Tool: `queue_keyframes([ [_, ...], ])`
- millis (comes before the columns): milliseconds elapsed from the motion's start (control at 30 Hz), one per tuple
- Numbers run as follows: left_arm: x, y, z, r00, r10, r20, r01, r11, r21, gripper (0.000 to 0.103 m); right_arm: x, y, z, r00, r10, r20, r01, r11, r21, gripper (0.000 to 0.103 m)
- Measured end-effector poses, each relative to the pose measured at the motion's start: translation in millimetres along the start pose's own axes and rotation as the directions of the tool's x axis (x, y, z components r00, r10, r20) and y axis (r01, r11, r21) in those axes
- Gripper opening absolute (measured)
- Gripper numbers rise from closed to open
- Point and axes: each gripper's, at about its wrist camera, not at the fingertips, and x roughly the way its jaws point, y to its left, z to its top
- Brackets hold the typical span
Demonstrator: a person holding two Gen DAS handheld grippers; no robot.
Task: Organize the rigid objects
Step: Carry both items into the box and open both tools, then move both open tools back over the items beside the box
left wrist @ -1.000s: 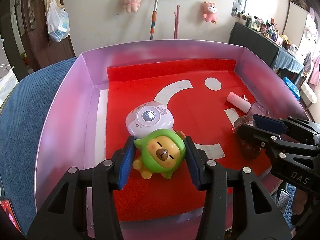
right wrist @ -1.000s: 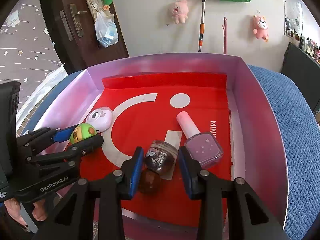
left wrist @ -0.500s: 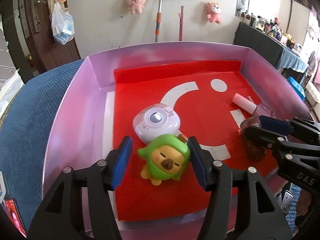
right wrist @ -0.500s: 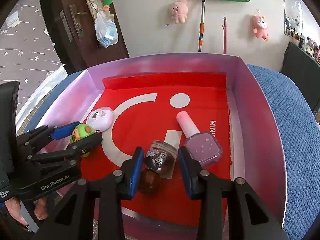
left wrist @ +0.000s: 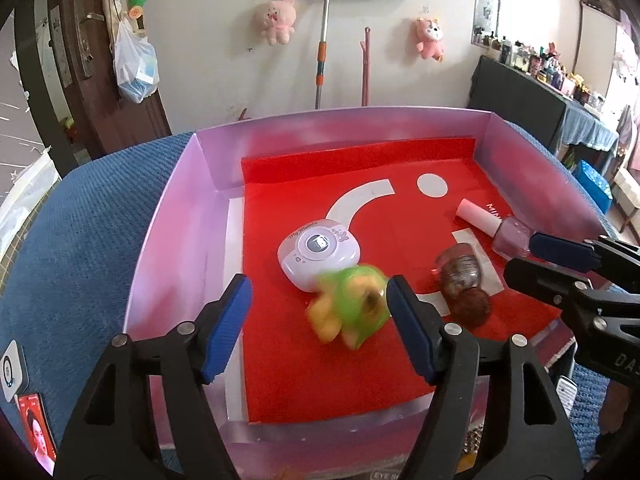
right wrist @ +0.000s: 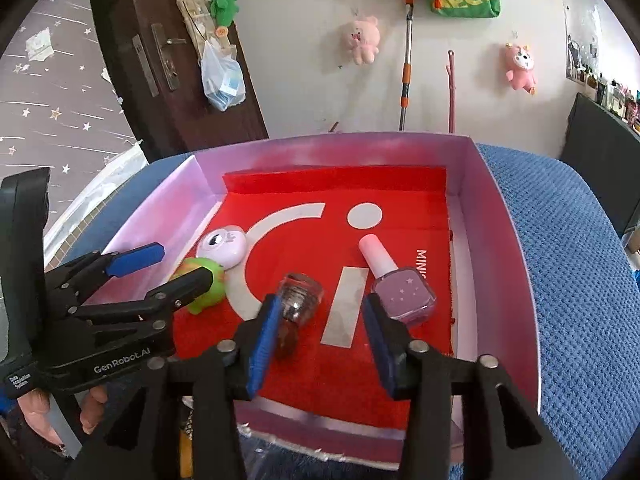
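Both tongs have just been opening: left gripper [left wrist: 318,330] stands wide, the motion-blurred green-hooded plastic toy figure [left wrist: 352,312] loose between its pads; right gripper [right wrist: 320,338] stands parted beside the glittery brown nail-polish bottle [right wrist: 294,314]. Both lie on the red liner of the pink tray [right wrist: 502,240]. Risk: the toy topples against the white oval gadget [left wrist: 318,254]; the round bottle may roll

Green-and-yellow toy [left wrist: 352,304], red liner [left wrist: 312,364], pink box [left wrist: 176,240].

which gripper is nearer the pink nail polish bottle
Right. The right gripper has its outer pad just in front of the pink nail polish bottle. The left gripper is across the box, its jaws around the green toy.
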Motion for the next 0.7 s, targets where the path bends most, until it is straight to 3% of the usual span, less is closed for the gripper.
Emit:
queue_keyframes([
  [300,-22,-6,-5,0.999,0.003,0.041,-0.003,1.0,0.017,0.084,-29,6,-4,0.998,0.024,0.053,-0.024,1.0,-0.004,0.061],
  [367,-28,-7,-6,0.999,0.001,0.054,-0.002,1.0,0.016,0.093,-34,7,-6,0.998,0.03,0.06,-0.03,1.0,-0.002,0.062],
  [700,-51,-10,-12,0.996,0.002,0.095,-0.003,1.0,0.014,0.1,-63,13,-15,0.992,0.041,0.115,-0.04,0.999,-0.012,0.083],
])
